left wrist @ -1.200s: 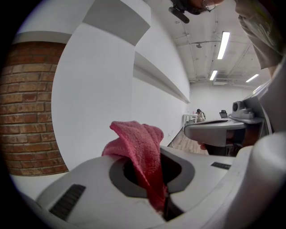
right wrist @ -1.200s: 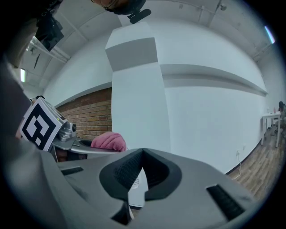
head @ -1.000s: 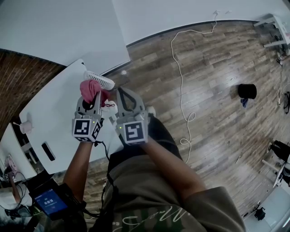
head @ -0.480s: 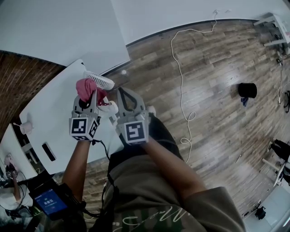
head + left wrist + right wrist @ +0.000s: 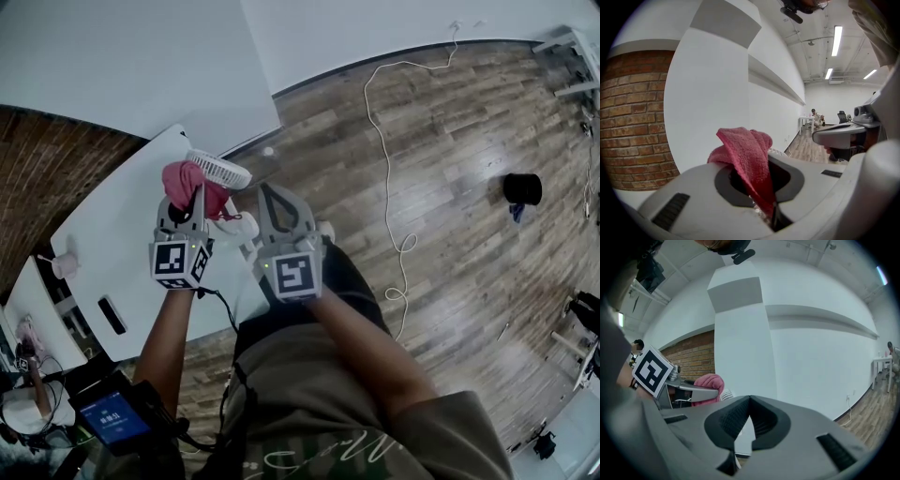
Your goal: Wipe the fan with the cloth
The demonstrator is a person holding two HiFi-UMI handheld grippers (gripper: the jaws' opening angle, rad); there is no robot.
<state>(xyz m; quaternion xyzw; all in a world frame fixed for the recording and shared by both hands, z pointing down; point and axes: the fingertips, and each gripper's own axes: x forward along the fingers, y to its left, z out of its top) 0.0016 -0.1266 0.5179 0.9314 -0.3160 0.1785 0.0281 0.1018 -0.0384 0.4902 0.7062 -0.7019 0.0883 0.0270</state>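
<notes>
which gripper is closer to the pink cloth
Left. The left gripper is clamped on the cloth; the right gripper sits apart to the cloth's right, shut and empty.

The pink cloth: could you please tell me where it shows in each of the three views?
Head view: pink cloth upper left of centre, at the left hand-held gripper's tips, beside the white fan.
Left gripper view: lower centre, pinched between that gripper's jaws.
Right gripper view: left of centre, behind the left hand-held gripper's jaw.
Shared landmark: the brick wall, left of centre in every view.
</notes>
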